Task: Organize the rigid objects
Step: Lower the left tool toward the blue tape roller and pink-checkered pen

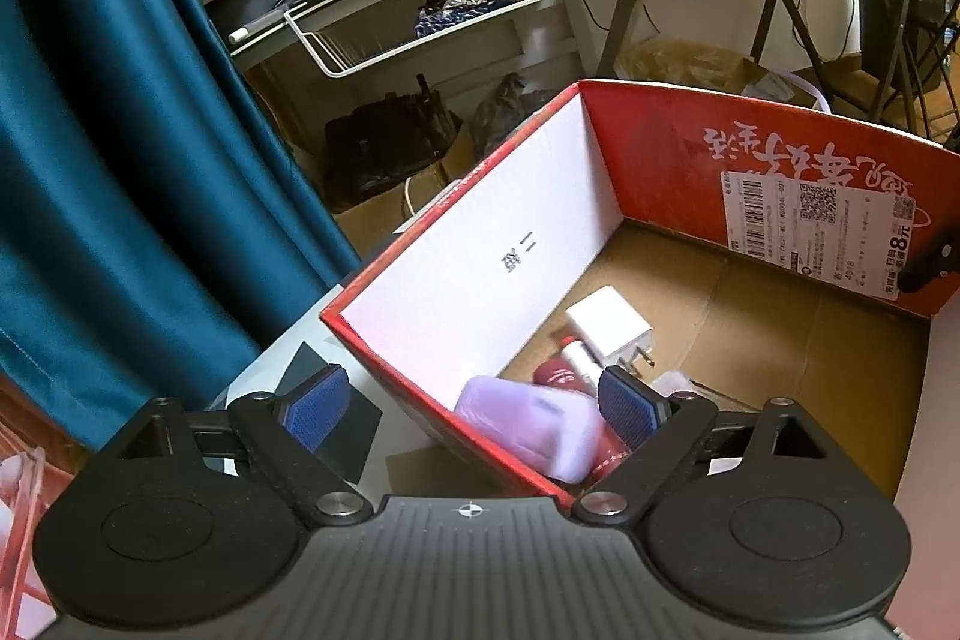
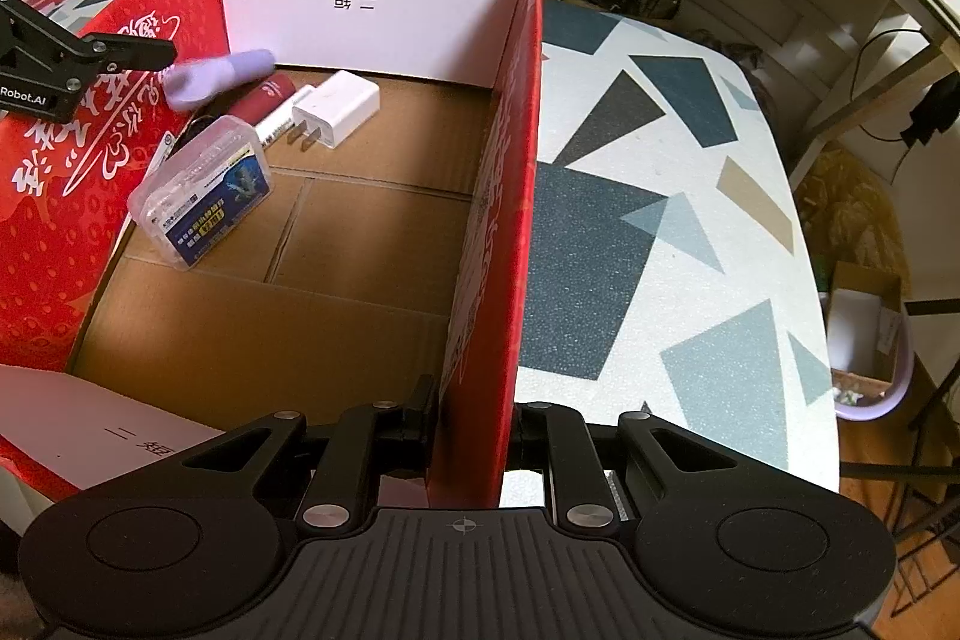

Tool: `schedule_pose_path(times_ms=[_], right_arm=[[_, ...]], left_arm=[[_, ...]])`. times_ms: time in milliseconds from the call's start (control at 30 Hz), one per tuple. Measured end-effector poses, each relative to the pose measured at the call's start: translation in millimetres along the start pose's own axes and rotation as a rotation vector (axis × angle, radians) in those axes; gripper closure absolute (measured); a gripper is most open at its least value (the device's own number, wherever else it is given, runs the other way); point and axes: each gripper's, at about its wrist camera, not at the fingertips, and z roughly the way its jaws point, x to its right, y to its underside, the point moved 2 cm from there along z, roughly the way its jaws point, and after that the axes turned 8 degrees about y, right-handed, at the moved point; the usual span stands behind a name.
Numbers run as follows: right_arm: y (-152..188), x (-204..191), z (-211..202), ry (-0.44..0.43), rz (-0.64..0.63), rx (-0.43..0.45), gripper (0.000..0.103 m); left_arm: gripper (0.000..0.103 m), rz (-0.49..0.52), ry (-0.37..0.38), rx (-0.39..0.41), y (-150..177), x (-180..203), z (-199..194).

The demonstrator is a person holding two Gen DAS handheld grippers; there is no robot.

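Left gripper [image 1: 471, 403], lower centre, jaws spread wide above the red box [image 2: 516, 220]; a blurred lilac object [image 1: 534, 424] lies inside between them, its form unclear. Right gripper [image 2: 471, 430], jaws clamped on the box wall, pads hidden behind it.

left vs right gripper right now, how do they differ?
The left gripper has its jaws wide open with nothing pressed between the pads; the right gripper is shut on the red box wall. The left gripper hangs over the box corner where the purple item lies blurred; the right gripper sits at the opposite side, on the rim. Both are black two-finger grippers at the same box.
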Motion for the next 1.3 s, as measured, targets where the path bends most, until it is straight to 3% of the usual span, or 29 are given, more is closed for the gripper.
schedule_pose_path(times_ms=[200,300,400,500,700,900,1000,1300], right_arm=[[0.1,-0.4,-0.2,0.0,0.0,0.0,0.086],[0.1,-0.5,-0.2,0.0,0.0,0.0,0.086],[0.1,-0.3,-0.1,0.0,0.001,-0.001,0.086],[0.0,-0.2,-0.1,0.001,0.001,0.0,0.086],[-0.1,-0.2,-0.1,0.001,0.001,0.0,0.086],[-0.1,-0.3,0.0,0.001,0.001,0.0,0.086],[-0.1,-0.4,0.0,0.001,0.001,0.0,0.086],[-0.5,-0.5,0.3,0.001,0.0,-0.001,0.086]], left_arm=[[0.011,-0.089,-0.016,0.037,6.1,-18.0,-16.4],[0.009,-0.19,-0.018,0.06,17.4,-35.2,-27.8],[0.009,-0.336,0.032,0.1,30.0,-51.3,-40.5],[0.01,-0.379,-0.002,0.093,43.1,-59.2,-45.4],[0.03,-0.494,-0.036,-0.005,74.5,-67.5,-28.0],[0.036,-0.54,-0.081,-0.063,93.3,-66.6,-7.1],[0.034,-0.518,-0.071,-0.065,99.3,-64.4,-4.1],[0.031,-0.264,-0.017,-0.088,114.3,-44.3,-8.9]])
